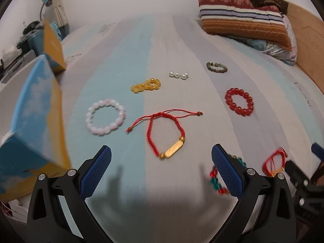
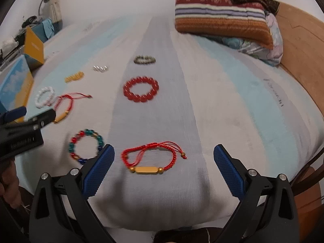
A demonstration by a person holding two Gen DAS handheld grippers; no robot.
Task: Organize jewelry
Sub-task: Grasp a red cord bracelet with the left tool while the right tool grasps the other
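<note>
Eight jewelry pieces are counted on the bed [image 2: 232, 93]. Two red cord bracelets are seen: one [image 2: 150, 161] lies between the spread right claw [image 2: 164, 169], gold bar crosswise; the other [image 1: 165, 133], bar diagonal, before the spread left claw [image 1: 162, 171].

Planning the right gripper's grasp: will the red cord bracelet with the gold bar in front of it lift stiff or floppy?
Likely floppy: the red cord bracelet is braided string lying in a loose loop with trailing ends. The gold bar looks rigid, so it probably hangs lowest. Being flat on the bedsheet, it seems unlikely to roll. The right gripper is open.
</note>
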